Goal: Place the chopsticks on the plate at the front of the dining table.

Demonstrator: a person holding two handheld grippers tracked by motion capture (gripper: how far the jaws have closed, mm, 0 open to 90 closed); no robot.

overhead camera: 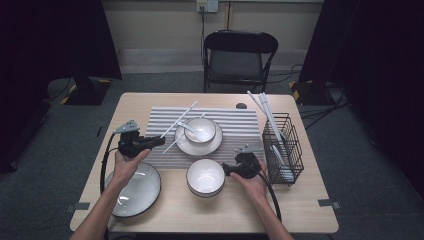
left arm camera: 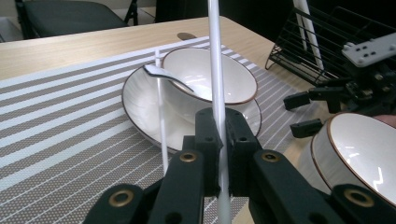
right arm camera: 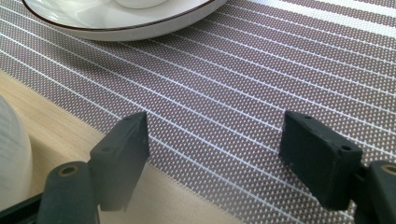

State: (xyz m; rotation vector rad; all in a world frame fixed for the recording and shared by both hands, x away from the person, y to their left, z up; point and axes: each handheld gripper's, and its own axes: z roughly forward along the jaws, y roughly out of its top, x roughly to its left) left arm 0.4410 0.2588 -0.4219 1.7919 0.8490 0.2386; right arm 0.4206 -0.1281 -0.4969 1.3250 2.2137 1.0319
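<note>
A striped placemat [overhead camera: 210,137] is spread on the table [overhead camera: 150,102]. On the placemat a plate [overhead camera: 198,144] is set, bearing a bowl [overhead camera: 201,129]. Left of the plate, a white chopstick [overhead camera: 181,119] is clenched by the left gripper [overhead camera: 159,140], its long axis pointing away toward the placemat's far edge (the pinch is plain in the left gripper view [left arm camera: 222,140]). Right of the plate, the right gripper [right arm camera: 215,144] is held wide open, nothing grasped, just above the placemat's near edge.

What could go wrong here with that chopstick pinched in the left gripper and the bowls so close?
The left gripper grips the long chopstick near one end, so it may pivot or slip. Its free end passes over the spoon and bowl, and could knock them. The open right gripper sits beside the near bowl and might nudge it.
</note>
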